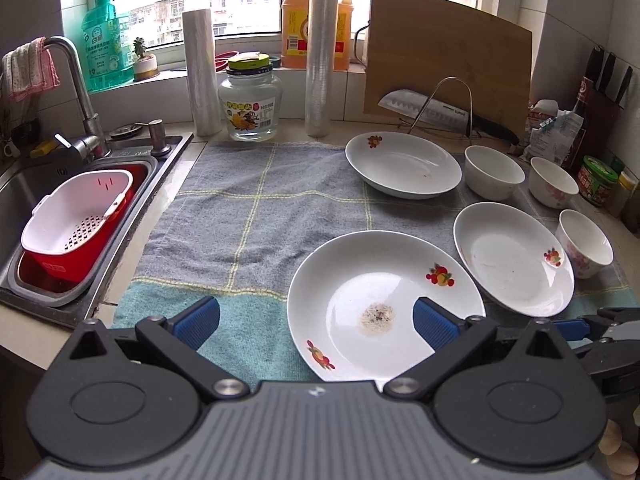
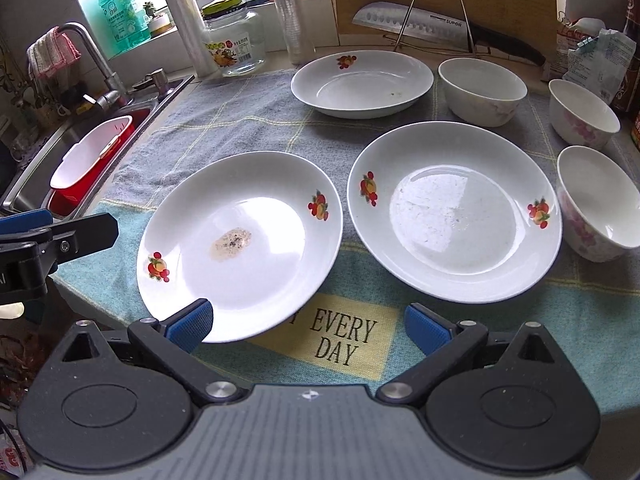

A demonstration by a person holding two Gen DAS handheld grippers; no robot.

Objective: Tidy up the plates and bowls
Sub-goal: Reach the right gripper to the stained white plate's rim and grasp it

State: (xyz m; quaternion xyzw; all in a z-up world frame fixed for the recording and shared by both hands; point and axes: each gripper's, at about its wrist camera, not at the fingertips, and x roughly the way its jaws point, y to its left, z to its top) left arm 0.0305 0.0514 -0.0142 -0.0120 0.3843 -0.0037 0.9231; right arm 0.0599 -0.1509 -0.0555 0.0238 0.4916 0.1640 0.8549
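The left gripper and right gripper are both hovering with blue pads spread wide, gripping nothing, over the stained white fruit-print plate lying on the checked towel. The glazed rim is likely slippery; a shallow pinch risks dropping it onto the neighbouring white plate or floral bowls.
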